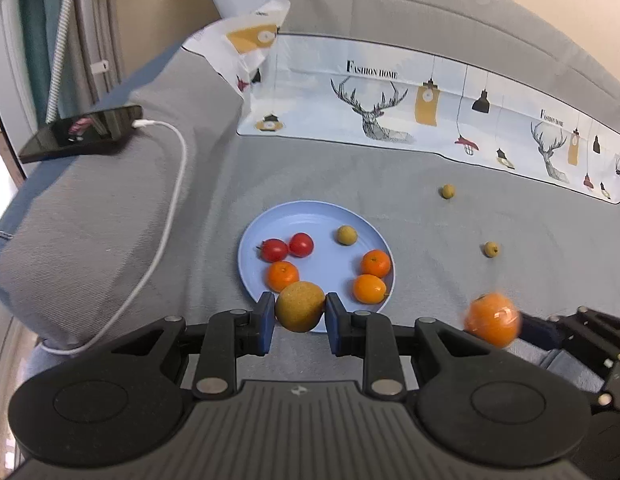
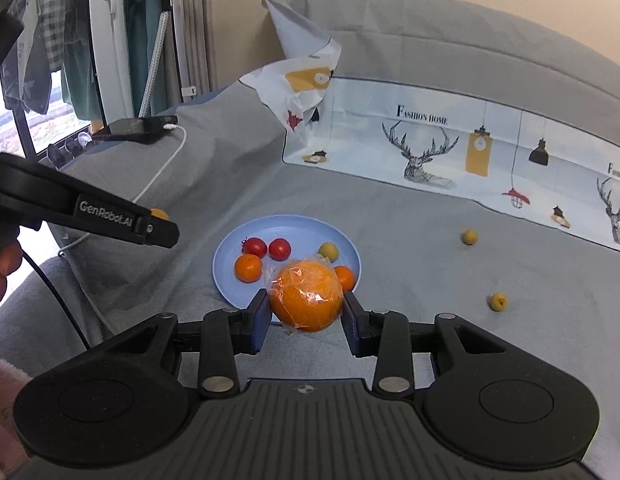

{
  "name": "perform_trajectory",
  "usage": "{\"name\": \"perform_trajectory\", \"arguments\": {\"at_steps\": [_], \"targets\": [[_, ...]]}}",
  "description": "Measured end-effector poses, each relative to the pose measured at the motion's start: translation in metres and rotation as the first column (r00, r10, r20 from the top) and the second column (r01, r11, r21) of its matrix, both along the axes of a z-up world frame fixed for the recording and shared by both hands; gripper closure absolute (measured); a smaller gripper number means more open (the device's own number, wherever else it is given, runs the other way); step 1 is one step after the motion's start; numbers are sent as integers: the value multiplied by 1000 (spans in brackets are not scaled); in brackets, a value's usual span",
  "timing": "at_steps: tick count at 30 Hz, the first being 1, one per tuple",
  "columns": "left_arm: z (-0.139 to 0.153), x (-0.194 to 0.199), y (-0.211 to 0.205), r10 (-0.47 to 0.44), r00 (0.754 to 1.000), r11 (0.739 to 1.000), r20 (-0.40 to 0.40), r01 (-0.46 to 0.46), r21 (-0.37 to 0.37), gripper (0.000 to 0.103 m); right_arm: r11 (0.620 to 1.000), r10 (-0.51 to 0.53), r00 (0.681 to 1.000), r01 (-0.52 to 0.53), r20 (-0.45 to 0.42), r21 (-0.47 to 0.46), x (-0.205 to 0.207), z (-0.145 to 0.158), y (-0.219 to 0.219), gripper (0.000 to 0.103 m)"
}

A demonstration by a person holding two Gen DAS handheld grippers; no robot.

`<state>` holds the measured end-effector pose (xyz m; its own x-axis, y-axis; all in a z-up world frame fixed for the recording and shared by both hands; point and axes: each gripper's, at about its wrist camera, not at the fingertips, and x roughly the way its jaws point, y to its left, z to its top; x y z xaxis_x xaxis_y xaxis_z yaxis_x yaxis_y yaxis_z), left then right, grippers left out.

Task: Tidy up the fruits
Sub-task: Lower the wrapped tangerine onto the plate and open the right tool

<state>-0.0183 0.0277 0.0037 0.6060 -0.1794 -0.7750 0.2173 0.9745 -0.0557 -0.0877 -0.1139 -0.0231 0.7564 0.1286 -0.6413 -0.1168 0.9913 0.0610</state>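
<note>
Two views, left wrist first.
Left wrist, left gripper (image 1: 301,312): jaws clamped on a round tan-brown fruit (image 1: 300,306), one blue pad on each side of it, at the near rim of the blue plate (image 1: 306,216).
Left wrist, plate contents: two red tomatoes (image 1: 286,247) at 9 o'clock, one tangerine (image 1: 283,276) at 7 o'clock, two more tangerines (image 1: 371,276) at 4 o'clock, one small tan-green fruit (image 1: 346,235) at 1 o'clock.
Left wrist, loose fruit: two small tan-green fruits (image 1: 447,191) lie on the grey sofa cover (image 1: 409,184), well apart from the plate, towards 2 and 3 o'clock of it.
Left wrist, other side: the wrapped orange (image 1: 493,319) shows blurred at 4 o'clock of the frame, against the right gripper's black body.
Left wrist, armrest: a phone (image 1: 82,132) with a white cable (image 1: 172,200) lies at 10 o'clock.

Right wrist, right gripper (image 2: 306,314): jaws closed on the orange (image 2: 306,296) in clear film, over the plate's (image 2: 278,226) near edge.
Right wrist, left gripper (image 2: 160,232): enters from 9 o'clock; only a sliver of its fruit shows.
Right wrist, backdrop: printed sheet (image 2: 449,140) with deer heads and lamps stands against the sofa back.
</note>
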Motion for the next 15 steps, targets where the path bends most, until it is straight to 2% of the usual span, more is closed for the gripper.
{"name": "perform_trajectory", "arguments": {"at_steps": [10,15], "targets": [[-30,58,-22,-11,998,1000,-70,13,26,73,999,-8,997,11,-83,40,58,-32,-6,64],[-47,89,-29,-7,994,999,-107,11,36,73,999,-12,993,16,-115,32,89,-49,-7,64]]}}
